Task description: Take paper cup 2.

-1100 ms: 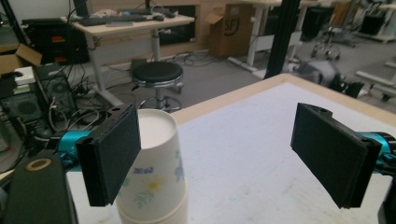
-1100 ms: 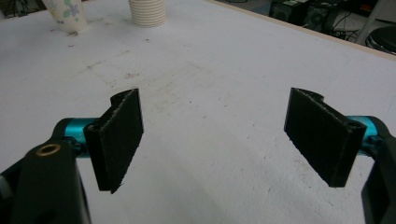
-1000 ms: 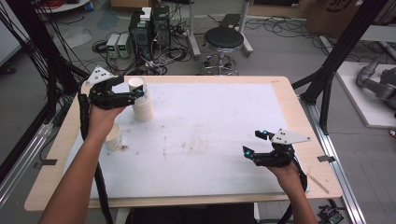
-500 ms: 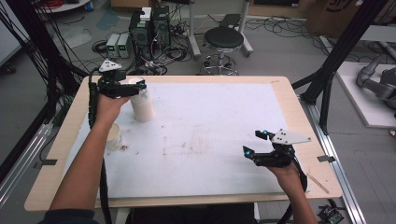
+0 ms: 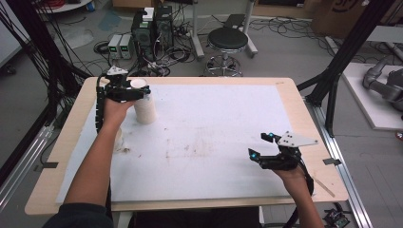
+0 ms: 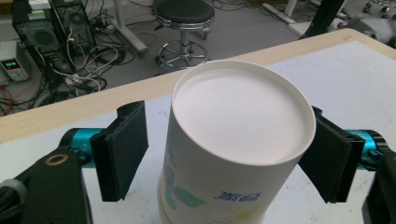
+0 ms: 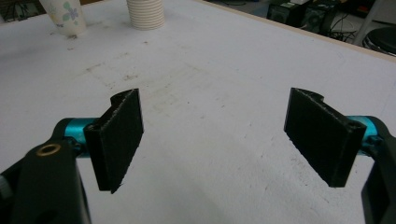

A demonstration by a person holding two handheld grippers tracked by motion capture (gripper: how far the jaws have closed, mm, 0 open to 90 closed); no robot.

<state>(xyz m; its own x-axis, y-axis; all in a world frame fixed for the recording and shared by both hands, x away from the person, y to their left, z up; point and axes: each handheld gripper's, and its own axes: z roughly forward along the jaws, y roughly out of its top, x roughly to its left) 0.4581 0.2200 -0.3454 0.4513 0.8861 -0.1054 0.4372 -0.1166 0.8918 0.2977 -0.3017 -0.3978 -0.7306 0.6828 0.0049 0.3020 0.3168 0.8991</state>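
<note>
Now your left gripper (image 6: 224, 154) straddles the upside-down paper cup stack (image 6: 233, 154); jaws just closing, right pad touching, left pad apart. Your right gripper (image 7: 219, 135) stands released.

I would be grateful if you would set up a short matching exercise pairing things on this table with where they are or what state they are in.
Things:
1. stack of paper cups
2. single printed cup
3. left gripper
4. right gripper

Places or states:
A. jaws wide apart, nothing between them, over bare table cover
B. stands upside down near the table's far left corner
C. jaws to either side of the stack's top cup
D. stands alone, beside the stack, with a flower print

Pairs: 1-B, 2-D, 3-C, 4-A
</note>
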